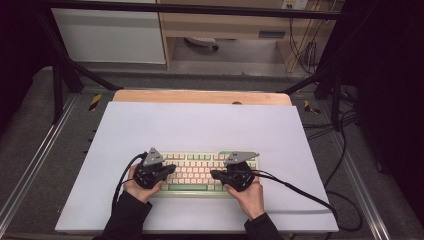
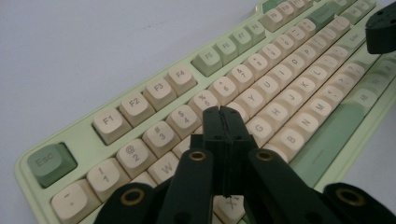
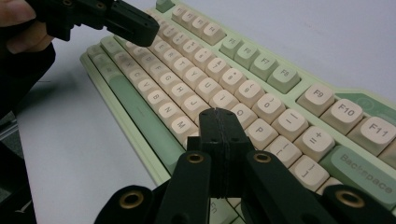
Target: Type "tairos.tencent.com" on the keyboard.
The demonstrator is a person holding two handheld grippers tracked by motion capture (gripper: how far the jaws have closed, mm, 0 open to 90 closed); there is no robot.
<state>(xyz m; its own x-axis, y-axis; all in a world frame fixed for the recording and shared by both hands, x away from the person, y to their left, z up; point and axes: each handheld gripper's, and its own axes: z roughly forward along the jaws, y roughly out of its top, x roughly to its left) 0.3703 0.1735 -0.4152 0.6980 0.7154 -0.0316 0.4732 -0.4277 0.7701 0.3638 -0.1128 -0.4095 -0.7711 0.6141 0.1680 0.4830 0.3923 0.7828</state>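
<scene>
High view: the pale green keyboard with cream keys (image 1: pixel 200 172) lies at lower centre on the white-covered table (image 1: pixel 200 125), with 2 grippers over its ends, left gripper (image 1: pixel 171 168) and right gripper (image 1: pixel 214 174).

Left gripper view: jaws pressed together, empty, apparently just above the number-row keys (image 2: pixel 184 120).

Right gripper view: jaws likewise closed on nothing, over the P key (image 3: pixel 260 131).

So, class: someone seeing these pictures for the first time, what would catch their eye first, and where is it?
First the pale green keyboard with cream keys, lying near the front edge of the white table sheet. Next, the two black tools over it, jaws pressed together: the left tool above its left half, the right tool above its right half, tips facing each other.
</scene>
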